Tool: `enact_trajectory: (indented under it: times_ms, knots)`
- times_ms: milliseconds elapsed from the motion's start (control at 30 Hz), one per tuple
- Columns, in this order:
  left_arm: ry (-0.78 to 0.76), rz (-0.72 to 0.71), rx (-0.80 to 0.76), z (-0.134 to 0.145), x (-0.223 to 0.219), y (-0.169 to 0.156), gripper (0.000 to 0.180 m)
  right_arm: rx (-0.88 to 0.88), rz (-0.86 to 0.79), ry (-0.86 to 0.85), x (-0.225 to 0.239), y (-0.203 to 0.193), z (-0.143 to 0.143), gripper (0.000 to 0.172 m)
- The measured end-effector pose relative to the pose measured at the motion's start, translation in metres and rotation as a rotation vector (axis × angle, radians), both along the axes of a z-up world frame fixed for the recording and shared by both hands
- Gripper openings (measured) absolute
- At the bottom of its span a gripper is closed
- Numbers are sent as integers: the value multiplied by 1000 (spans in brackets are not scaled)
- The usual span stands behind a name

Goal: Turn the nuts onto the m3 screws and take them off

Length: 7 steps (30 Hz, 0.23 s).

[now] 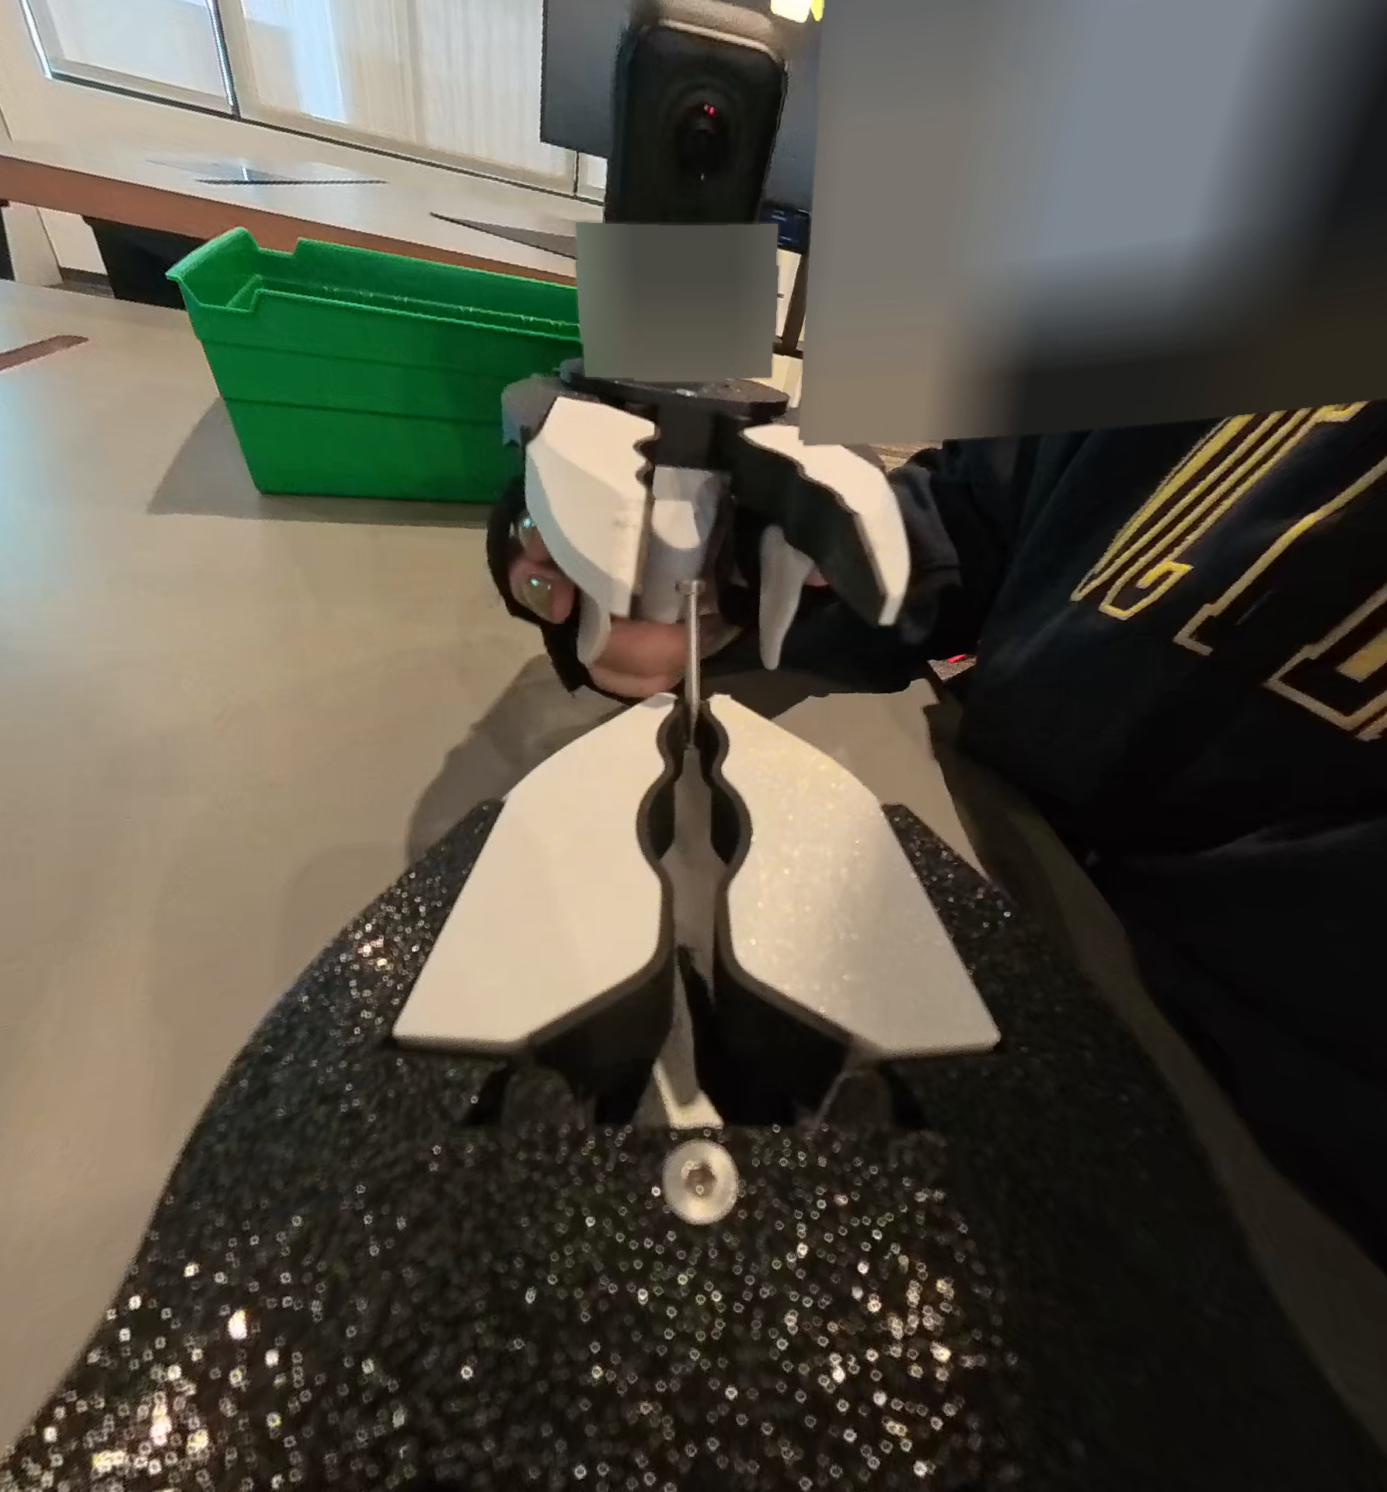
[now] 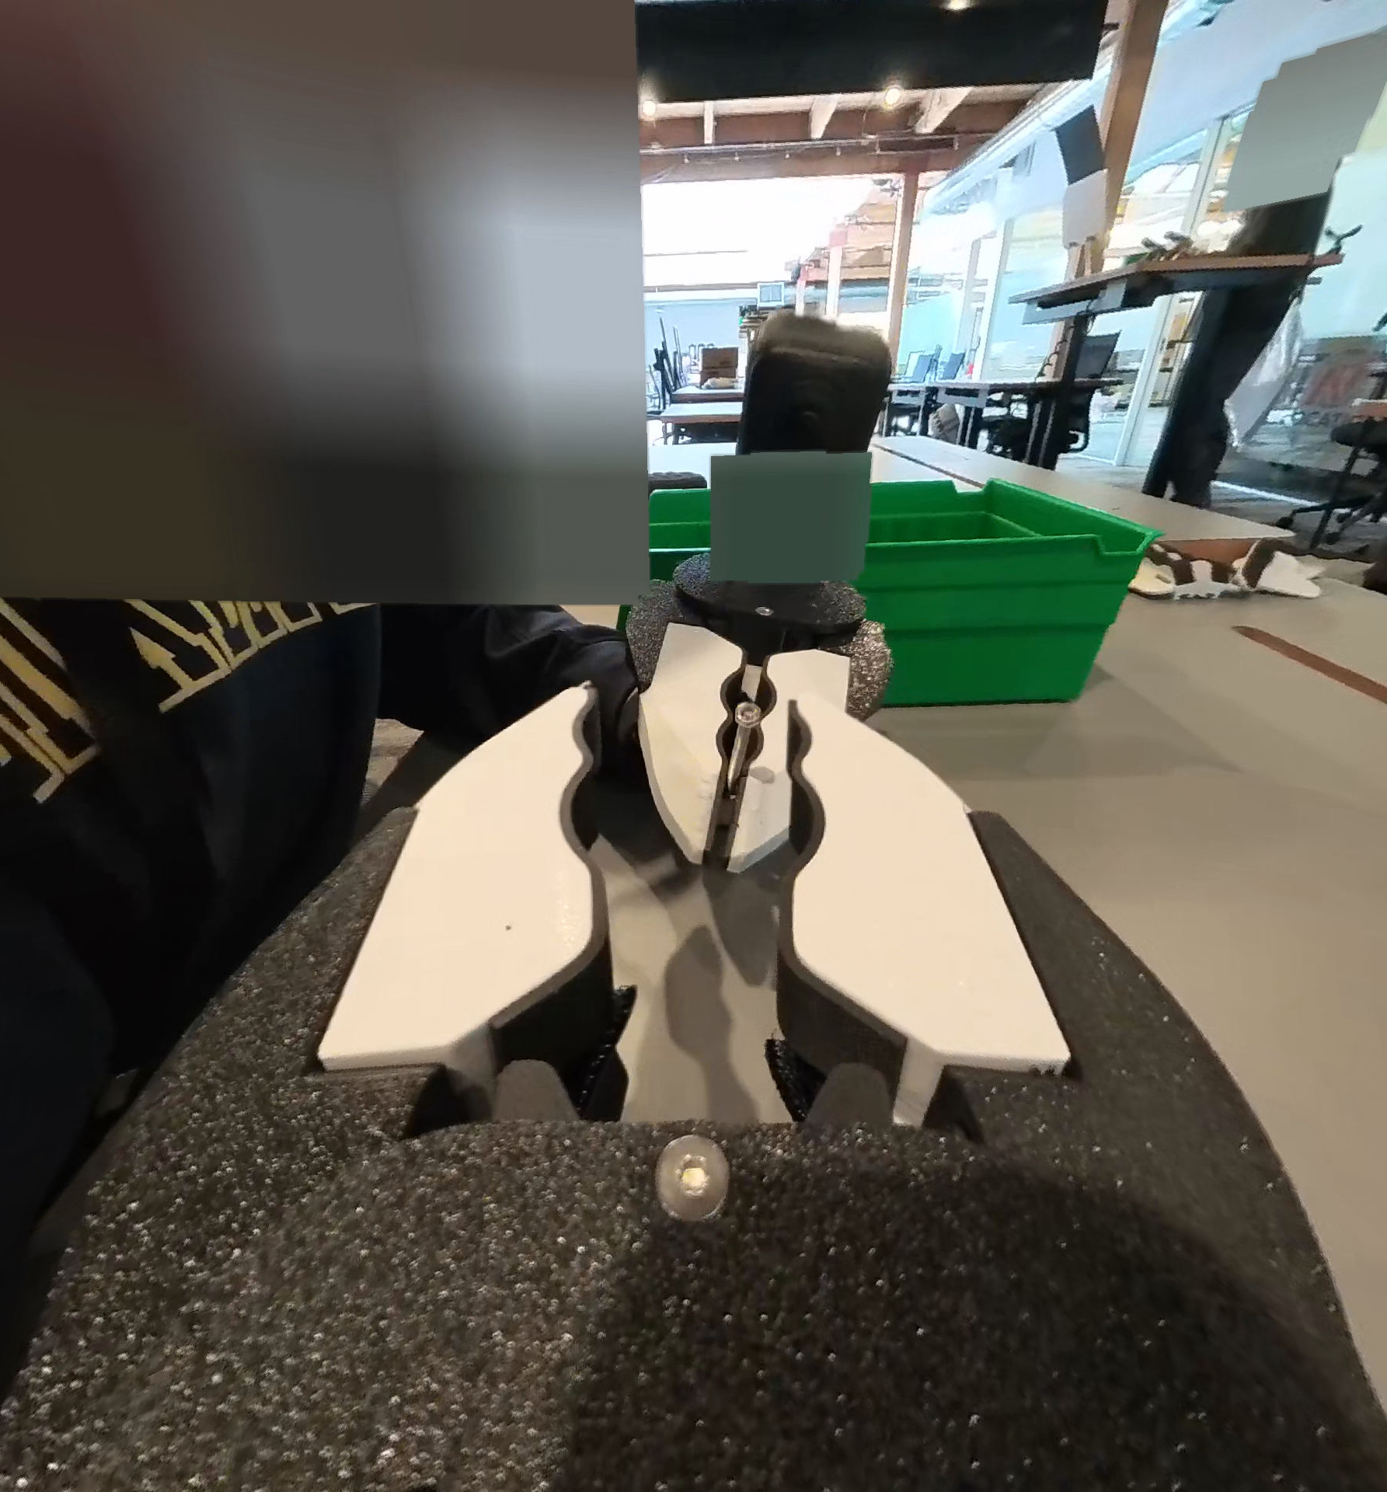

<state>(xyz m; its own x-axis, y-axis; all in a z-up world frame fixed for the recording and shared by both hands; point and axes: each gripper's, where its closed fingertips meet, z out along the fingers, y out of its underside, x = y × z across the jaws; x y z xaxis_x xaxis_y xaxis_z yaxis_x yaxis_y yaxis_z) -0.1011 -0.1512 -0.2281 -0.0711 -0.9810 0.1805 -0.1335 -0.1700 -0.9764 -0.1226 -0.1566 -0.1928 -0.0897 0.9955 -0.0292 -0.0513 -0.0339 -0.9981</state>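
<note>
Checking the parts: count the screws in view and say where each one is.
1. A single long screw is clamped upright at the tips of the left gripper, head toward the open right gripper. More may lie hidden inside the green bin.

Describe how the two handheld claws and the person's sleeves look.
Each claw, left and right, has two broad white fingers with wavy black-lined inner edges, on a sparkly black body with a silver bolt. A black camera sits atop each. Sleeves are dark navy.
</note>
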Motion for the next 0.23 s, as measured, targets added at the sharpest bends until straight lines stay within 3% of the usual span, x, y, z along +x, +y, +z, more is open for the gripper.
enact_trajectory:
  times_ms: [233]
  knots:
    - [6,-1,-1,-1,0,0,2,10,25,38,7,-3,9,38]
